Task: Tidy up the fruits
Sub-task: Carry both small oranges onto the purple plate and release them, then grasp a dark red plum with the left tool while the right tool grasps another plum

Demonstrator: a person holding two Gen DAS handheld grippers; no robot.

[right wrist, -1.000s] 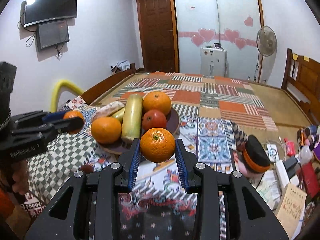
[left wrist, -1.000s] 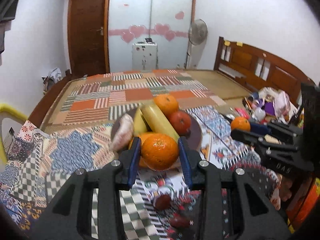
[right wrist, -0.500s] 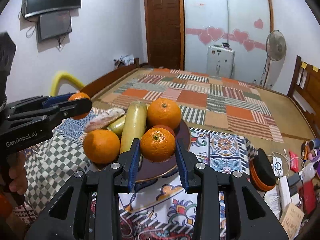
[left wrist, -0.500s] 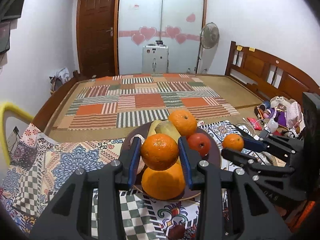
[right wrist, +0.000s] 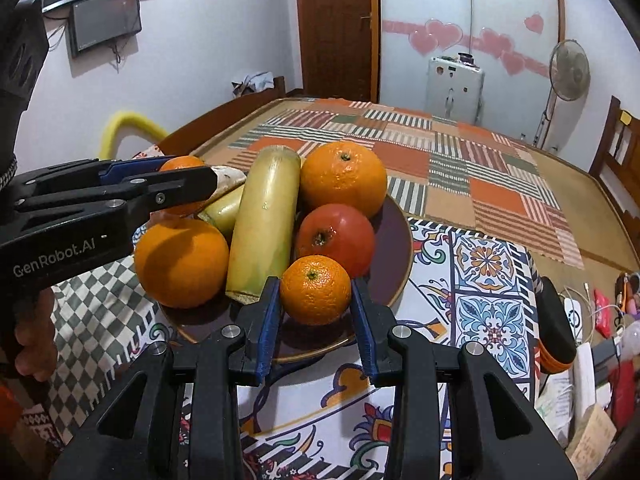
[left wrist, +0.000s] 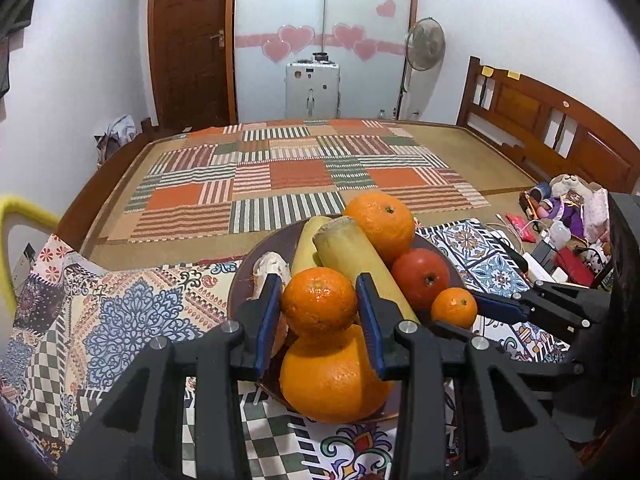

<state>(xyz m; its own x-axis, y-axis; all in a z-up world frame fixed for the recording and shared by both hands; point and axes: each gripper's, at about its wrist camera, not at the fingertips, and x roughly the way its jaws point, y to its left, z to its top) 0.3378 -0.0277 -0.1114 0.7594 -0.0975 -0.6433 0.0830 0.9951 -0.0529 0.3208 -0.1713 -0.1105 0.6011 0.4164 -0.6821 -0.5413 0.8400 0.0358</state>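
Now both grippers have advanced over the plate [right wrist: 400,240] from the patterned cloth a second ago; delivery, by this judgement, is near its end. The left gripper [left wrist: 319,304] is clamped on a small orange [left wrist: 319,303], held above the large orange [left wrist: 332,376] at the plate's near left edge; the right gripper [right wrist: 315,296] is clamped on a second small orange [right wrist: 315,290], low over the plate's near right rim, just beside the red fruit [right wrist: 335,238]; whether it touches the plate cannot be told. Both held fruits are round, dimpled, bright orange, stem scars uppermost. A pale green stalk [right wrist: 264,224] lies across the middle; another large orange [right wrist: 343,178] sits at the far side.
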